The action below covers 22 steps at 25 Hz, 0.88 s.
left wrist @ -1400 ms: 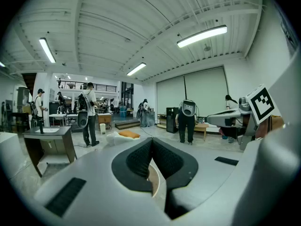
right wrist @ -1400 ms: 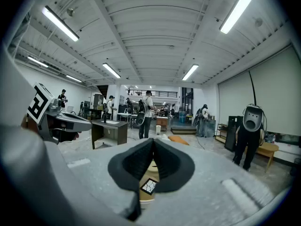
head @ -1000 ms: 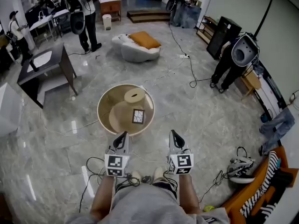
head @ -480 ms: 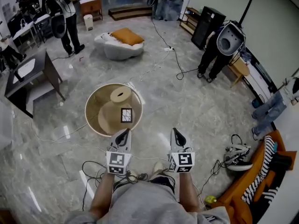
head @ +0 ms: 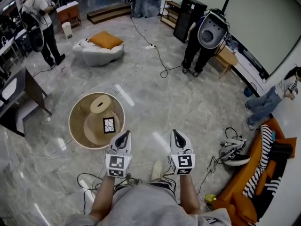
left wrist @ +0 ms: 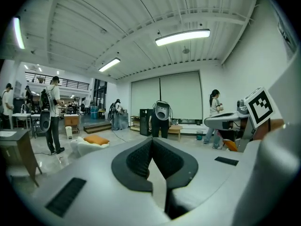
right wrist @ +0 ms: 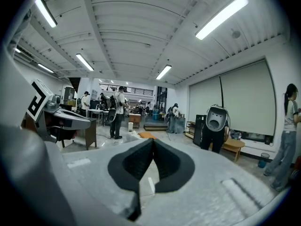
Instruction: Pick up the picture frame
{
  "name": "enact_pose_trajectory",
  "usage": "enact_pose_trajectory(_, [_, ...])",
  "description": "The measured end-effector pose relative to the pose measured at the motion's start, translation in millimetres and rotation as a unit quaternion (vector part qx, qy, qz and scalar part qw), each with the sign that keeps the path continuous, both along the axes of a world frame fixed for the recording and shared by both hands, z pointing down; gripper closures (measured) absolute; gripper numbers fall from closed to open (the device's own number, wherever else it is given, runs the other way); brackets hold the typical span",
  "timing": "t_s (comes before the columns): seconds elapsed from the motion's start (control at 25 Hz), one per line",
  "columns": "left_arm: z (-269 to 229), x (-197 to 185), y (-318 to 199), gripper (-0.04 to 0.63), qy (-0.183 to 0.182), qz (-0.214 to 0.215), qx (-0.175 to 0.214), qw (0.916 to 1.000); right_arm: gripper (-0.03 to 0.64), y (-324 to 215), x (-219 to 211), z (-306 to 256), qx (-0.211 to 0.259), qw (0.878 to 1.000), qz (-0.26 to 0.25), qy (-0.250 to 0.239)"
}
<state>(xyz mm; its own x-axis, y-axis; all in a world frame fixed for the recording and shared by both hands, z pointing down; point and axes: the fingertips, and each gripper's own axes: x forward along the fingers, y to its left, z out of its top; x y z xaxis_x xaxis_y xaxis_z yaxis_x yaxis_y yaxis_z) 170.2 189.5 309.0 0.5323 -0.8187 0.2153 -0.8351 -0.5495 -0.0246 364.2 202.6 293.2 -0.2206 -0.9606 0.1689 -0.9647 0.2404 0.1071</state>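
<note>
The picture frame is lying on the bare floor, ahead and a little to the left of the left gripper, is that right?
Not quite. The picture frame lies on the round table, not on the bare floor. It is ahead and a little to the left of the left gripper, as the head view shows.

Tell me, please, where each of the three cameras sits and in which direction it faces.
Head view: on the person's head, looking steeply down at the floor, the round table and the picture frame; both forearms, the left gripper and the right gripper show.
Left gripper view: on the left gripper, facing roughly level across the hall; its shut jaws fill the bottom.
Right gripper view: on the right gripper, facing the same way; shut jaws below.
Shared: both gripper views show the orange cushion.
</note>
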Motion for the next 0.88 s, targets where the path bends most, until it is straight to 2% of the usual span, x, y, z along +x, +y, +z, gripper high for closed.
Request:
enact_pose_trajectory(0.4, [5,110,-74,0.577,-0.005,-0.035,-0.008,0.9993,0.618,-86,96,9,-0.008,0.999,-0.049,-0.011])
enact_pose_trajectory(0.6, [-1,139,-101,0.577,-0.001,-0.071,-0.003,0.9974,0.618,-116,118,16,-0.010,0.996,-0.088,-0.013])
enact_pose_trajectory(0.88, [10,163,-110,0.577,-0.013,-0.099,-0.009,0.9950,0.618,-134,136,19,-0.004,0.992,-0.125,-0.014])
